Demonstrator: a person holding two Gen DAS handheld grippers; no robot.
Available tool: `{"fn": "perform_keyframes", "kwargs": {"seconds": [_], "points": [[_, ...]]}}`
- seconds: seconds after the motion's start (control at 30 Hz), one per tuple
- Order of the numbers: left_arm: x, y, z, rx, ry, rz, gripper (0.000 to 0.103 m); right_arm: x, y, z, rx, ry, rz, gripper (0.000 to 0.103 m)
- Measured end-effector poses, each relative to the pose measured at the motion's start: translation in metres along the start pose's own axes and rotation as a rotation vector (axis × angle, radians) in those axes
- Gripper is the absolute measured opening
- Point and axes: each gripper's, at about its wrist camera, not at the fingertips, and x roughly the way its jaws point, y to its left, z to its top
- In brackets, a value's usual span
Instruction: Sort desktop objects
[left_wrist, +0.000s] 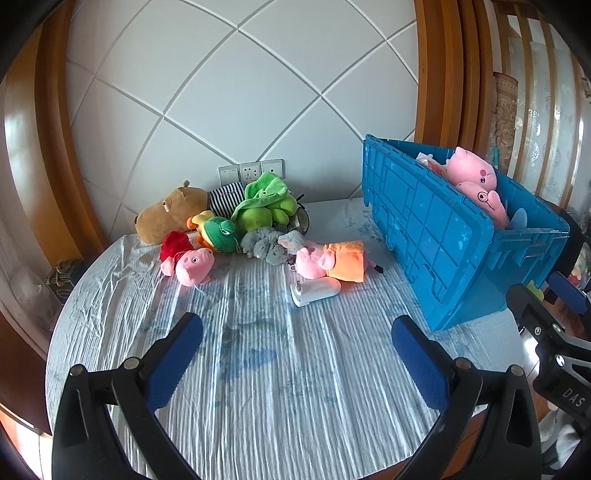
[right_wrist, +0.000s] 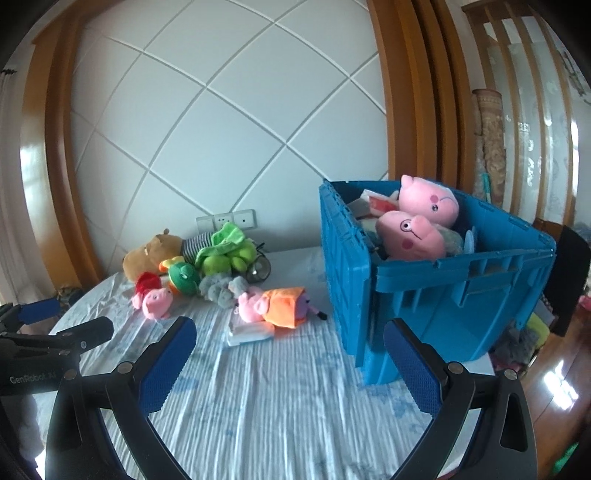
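Both the left hand-held gripper (left_wrist: 297, 334) and right hand-held gripper (right_wrist: 290, 336) hang released over the surface (left_wrist: 258, 369); the orange-dressed pig (left_wrist: 332, 260), centre frame beside the blue crate (left_wrist: 443, 236), appears nearest and warrants a mid-body grasp.

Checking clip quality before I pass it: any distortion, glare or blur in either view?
Left wrist view: strong fisheye bowing of the wall lines, dark corners, toys sharp. Right wrist view: same bowing, glare patch on the floor, blue crate slightly soft.
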Motion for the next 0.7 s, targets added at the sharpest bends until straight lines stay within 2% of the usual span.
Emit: {"fn": "perform_keyframes", "kwargs": {"seconds": [0.7], "points": [[0.002, 0.009, -0.005, -0.032, -0.002, 0.017, 0.103, 0.006, -0.001, 0.001, 0.006, 0.010, -0.002, 0.103]]}}
